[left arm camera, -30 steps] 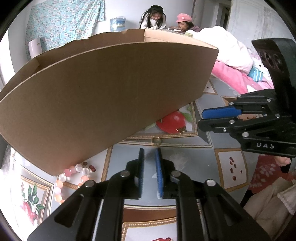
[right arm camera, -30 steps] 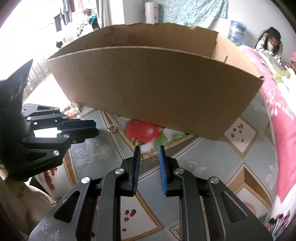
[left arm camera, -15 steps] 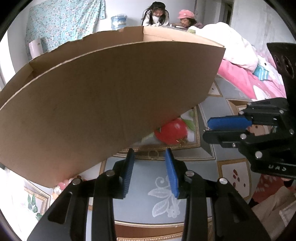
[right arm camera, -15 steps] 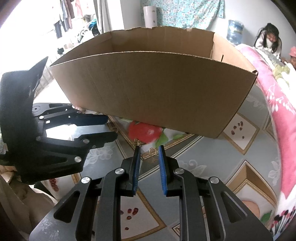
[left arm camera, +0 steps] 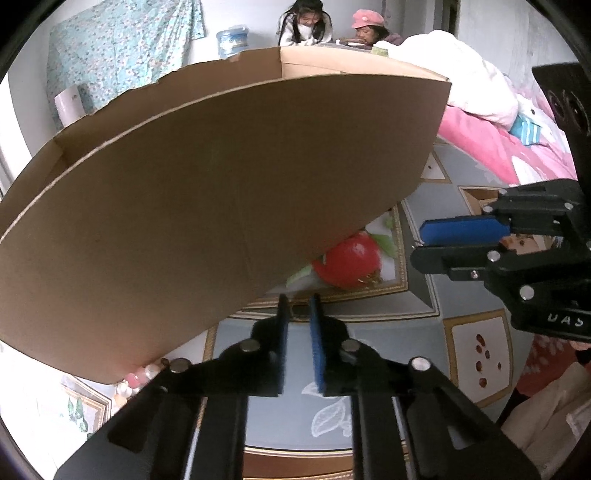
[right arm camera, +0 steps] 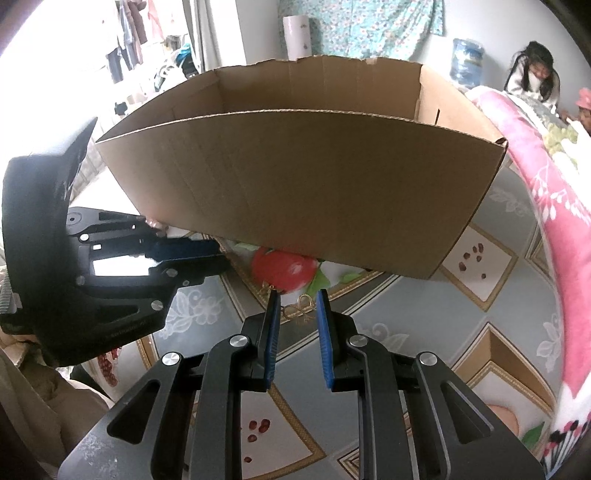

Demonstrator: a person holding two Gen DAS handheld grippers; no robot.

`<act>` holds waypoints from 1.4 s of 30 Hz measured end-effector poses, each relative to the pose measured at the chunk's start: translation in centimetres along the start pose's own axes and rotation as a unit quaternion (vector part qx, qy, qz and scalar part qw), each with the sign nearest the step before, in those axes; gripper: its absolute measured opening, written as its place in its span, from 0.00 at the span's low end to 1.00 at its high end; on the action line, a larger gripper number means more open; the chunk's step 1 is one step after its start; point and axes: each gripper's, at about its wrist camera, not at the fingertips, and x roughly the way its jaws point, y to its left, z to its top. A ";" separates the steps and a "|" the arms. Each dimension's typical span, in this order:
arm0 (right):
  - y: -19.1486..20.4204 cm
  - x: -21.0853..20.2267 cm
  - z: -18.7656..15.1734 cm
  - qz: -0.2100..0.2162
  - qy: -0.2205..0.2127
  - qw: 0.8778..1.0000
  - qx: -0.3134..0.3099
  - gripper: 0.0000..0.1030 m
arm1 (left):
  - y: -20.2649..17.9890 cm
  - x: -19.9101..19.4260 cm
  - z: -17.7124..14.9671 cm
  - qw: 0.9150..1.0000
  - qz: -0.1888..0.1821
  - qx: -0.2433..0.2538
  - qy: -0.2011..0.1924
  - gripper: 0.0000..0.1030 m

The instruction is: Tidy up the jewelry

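Note:
A large open cardboard box (left arm camera: 221,192) stands on the patterned mat, also in the right wrist view (right arm camera: 303,184). My left gripper (left arm camera: 297,301) has its jaws narrowed around a small gold ring (left arm camera: 295,313) lying on the mat by the box's front wall. My right gripper (right arm camera: 297,295) is open over gold earrings (right arm camera: 299,306) on the mat; one small gold piece (right arm camera: 266,288) lies by its left fingertip. A pink and white bead bracelet (left arm camera: 136,376) peeks out under the box's left corner. Each gripper shows in the other's view (left arm camera: 428,236) (right arm camera: 218,251).
The mat (right arm camera: 424,325) has grey tiles, gold borders and a red fruit picture (right arm camera: 282,267). A pink blanket (right arm camera: 554,206) lies on the right. Two people (left arm camera: 306,22) sit far behind the box.
My left gripper opened wide, moved forward to the ring by the box and narrowed its jaws around it. My right gripper lowered a little and its jaws opened slightly.

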 end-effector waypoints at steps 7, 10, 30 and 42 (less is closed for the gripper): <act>0.3 -0.8 -0.2 -0.006 -0.008 1.000 0.000 0.17 | 0.2 -0.3 -0.3 1.000 0.000 -0.001 -0.008 0.00; 0.6 -1.1 -0.3 -0.007 -0.011 1.000 -0.001 0.17 | 0.4 -0.4 -0.5 1.000 -0.005 -0.004 -0.011 0.00; 1.4 -2.0 -0.7 -0.001 -0.023 1.000 -0.009 0.17 | 1.3 -3.2 -1.3 0.998 -0.038 -0.027 -0.032 0.00; 0.2 -1.7 -0.6 0.004 -0.022 1.000 -0.001 0.17 | 1.9 -1.3 -0.7 0.996 -0.050 -0.073 0.006 0.11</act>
